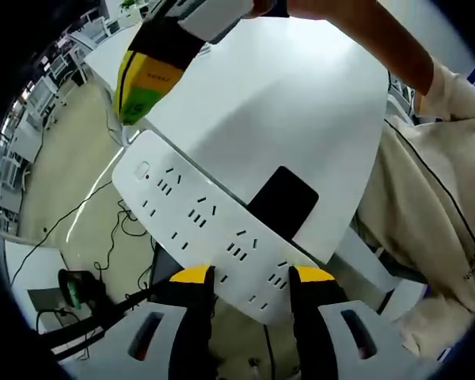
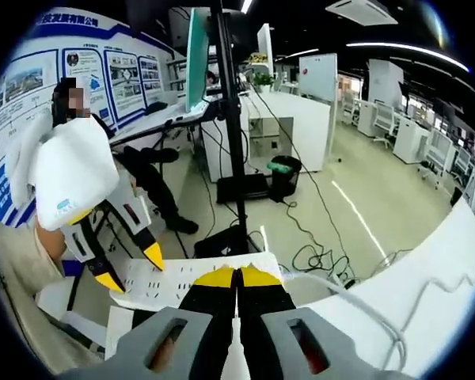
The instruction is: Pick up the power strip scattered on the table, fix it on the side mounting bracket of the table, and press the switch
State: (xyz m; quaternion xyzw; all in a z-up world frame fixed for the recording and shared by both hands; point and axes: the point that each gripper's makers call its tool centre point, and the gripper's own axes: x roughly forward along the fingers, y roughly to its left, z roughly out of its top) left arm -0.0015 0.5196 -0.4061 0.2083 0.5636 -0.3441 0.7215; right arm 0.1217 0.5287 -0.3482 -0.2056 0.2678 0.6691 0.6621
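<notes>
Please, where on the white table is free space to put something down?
The wide middle of the white table is bare, between the other gripper and the person's sleeve. The near edge is crowded: the power strip and a black bracket sit there.

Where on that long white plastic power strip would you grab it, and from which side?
Probably at its ends, across the thin edges. The long white plastic power strip is flat and slim, so jaws span its thickness easily. The left gripper already pinches one end, coming from off the white table; the right gripper seems shut on the other end. Keep off the switch.
</notes>
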